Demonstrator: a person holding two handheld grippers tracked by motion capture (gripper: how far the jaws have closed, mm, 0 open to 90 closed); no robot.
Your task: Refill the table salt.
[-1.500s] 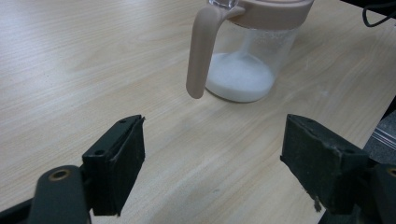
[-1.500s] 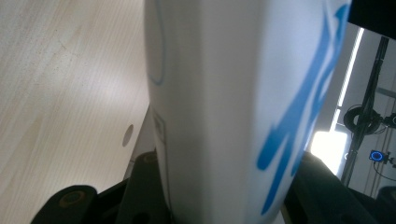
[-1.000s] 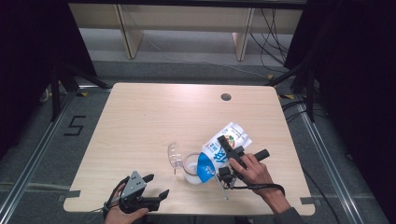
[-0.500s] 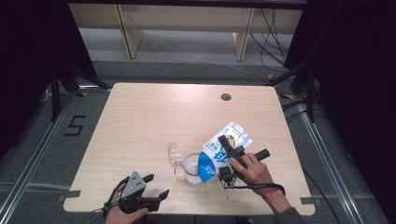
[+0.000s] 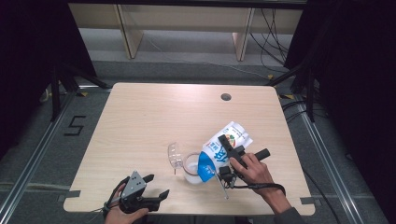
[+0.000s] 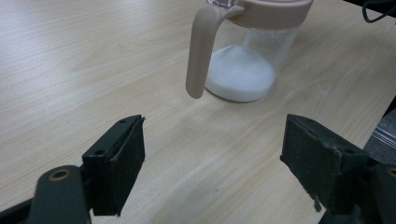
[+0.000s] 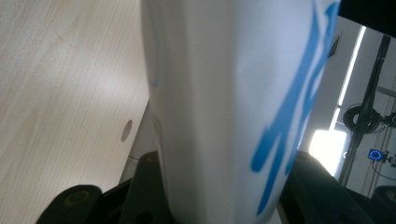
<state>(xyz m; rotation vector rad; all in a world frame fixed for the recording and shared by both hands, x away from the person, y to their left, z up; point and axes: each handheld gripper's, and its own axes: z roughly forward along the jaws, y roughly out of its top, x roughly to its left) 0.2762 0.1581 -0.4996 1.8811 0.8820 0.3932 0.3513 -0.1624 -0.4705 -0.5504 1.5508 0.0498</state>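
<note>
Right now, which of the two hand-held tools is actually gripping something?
The right tool, at the table's right side: it clamps the tilted white-and-blue bag over the clear jug. The left tool has its jaws apart with nothing between them.

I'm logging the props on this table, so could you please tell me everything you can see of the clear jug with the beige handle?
The jug is clear, plastic by the look of it, with a beige rim band and a long beige handle that hangs free at its lower end. It stands upright on the wooden table, near the front edge, with a low heap of white powder in its bottom. In the high view the tilted white-and-blue bag has its blue end over the jug's mouth; whether they touch cannot be told.
</note>
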